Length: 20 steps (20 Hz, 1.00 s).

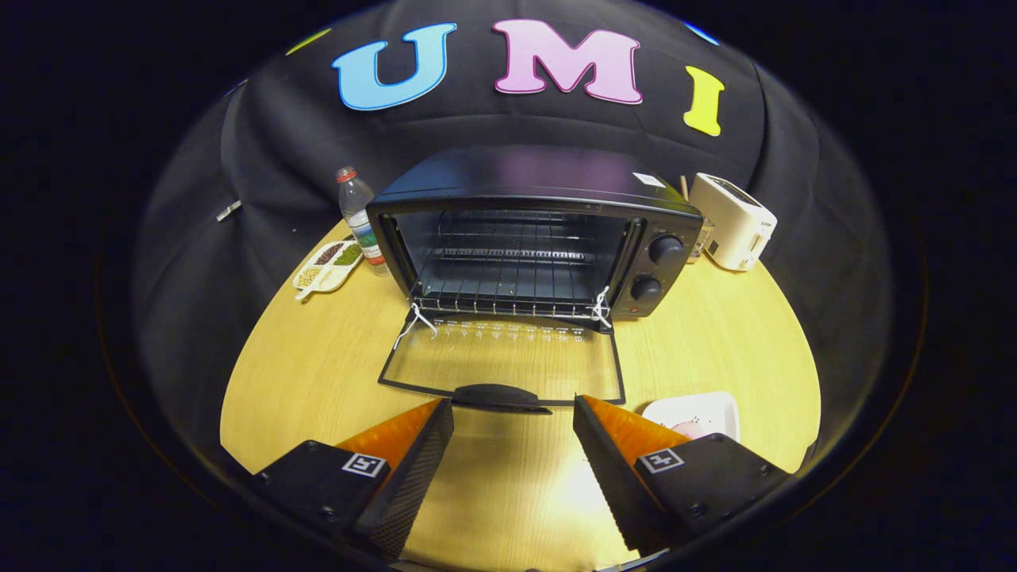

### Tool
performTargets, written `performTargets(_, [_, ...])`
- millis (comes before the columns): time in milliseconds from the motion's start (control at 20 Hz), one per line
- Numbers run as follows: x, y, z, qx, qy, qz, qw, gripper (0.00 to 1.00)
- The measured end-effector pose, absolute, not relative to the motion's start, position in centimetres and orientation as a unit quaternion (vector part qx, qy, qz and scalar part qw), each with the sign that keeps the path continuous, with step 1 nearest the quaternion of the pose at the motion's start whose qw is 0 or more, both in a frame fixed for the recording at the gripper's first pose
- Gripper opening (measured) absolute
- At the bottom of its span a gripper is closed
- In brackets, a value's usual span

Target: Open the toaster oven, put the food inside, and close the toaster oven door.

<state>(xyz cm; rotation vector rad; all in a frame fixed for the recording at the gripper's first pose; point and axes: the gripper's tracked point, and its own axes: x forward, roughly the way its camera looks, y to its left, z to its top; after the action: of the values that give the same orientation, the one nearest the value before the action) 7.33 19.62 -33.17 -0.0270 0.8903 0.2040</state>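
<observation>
Gripper view: tongs (513,413) spread apart and empty, toaster oven (548,230) door (502,365) lying flat just ahead, white plate (695,413) beside the right finger.

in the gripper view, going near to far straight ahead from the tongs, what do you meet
open orange-and-black tongs holding nothing → black handle of the lowered glass oven door → glass door pane → wire rack inside the black toaster oven → black cloth wall
</observation>
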Motion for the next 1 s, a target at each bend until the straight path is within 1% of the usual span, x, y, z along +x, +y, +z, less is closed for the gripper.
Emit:
performTargets(200, [7.9, 13.3, -31.7, 0.005, 0.425, 0.109, 0.899, 0.99])
performTargets(400, [7.8, 3.8, -31.9, -0.029, 0.433, 0.1, 0.896, 0.99])
performTargets(550, [6.6, -1.7, -34.2, -0.035, 0.47, 0.081, 0.878, 0.98])
performTargets(700, [6.0, -5.1, -37.4, -0.019, 0.513, 0.059, 0.856, 0.98])
performTargets(850, [6.1, -7.0, -40.4, 0.003, 0.547, 0.043, 0.836, 0.89])
performTargets(900, [6.3, -7.5, -41.2, 0.005, 0.555, 0.038, 0.831, 0.79])
performTargets(1000, [6.5, -8.6, -43.1, 0.002, 0.573, 0.031, 0.819, 0.77])
